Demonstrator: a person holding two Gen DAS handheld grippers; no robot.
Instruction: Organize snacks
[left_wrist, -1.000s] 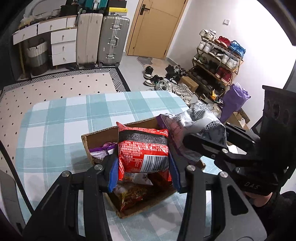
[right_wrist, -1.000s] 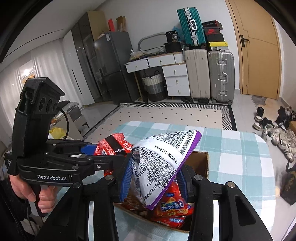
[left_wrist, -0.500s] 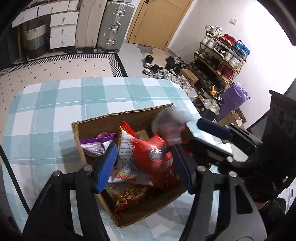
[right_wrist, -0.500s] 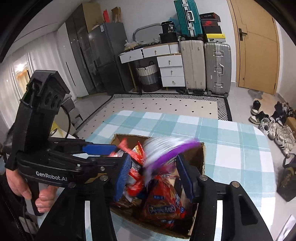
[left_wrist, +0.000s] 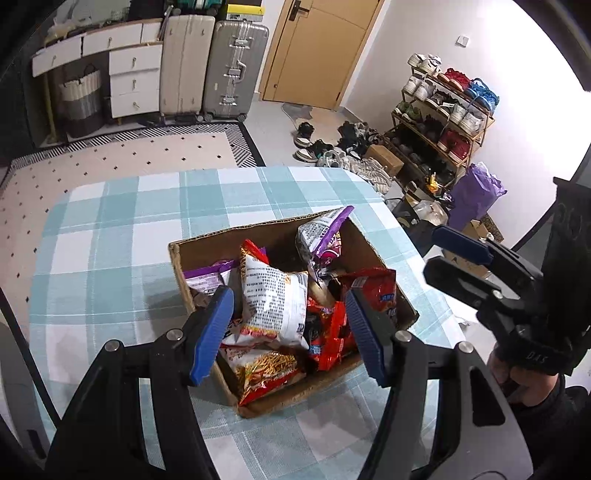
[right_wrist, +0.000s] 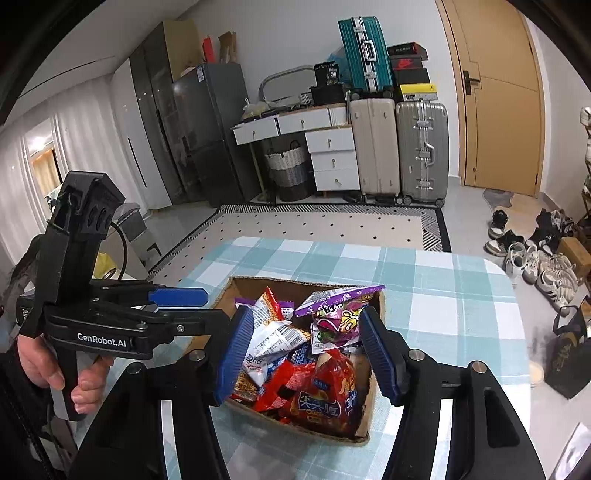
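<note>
An open cardboard box (left_wrist: 177, 258) (right_wrist: 371, 410) sits on the checked tablecloth, full of snack bags. A red and white bag (left_wrist: 275, 306) (right_wrist: 275, 332) lies on top near the middle. A purple and white bag (left_wrist: 321, 236) (right_wrist: 338, 314) leans against the box's far side. Red bags (right_wrist: 325, 395) fill the near right. My left gripper (left_wrist: 286, 332) is open and empty just above the box. My right gripper (right_wrist: 306, 354) is open and empty above the box; it also shows in the left wrist view (left_wrist: 458, 258) at the right.
The table (left_wrist: 110, 229) has its far edge toward a patterned rug (left_wrist: 122, 158). Suitcases (left_wrist: 210, 66), drawers and a door stand at the back. A shoe rack (left_wrist: 443, 110) and loose shoes are at the right. A purple bag (left_wrist: 474, 192) sits by the table.
Both grippers have opened and let their bags drop into the box: the left released the red bag, the right the purple and white one. Both have drawn back a little.
</note>
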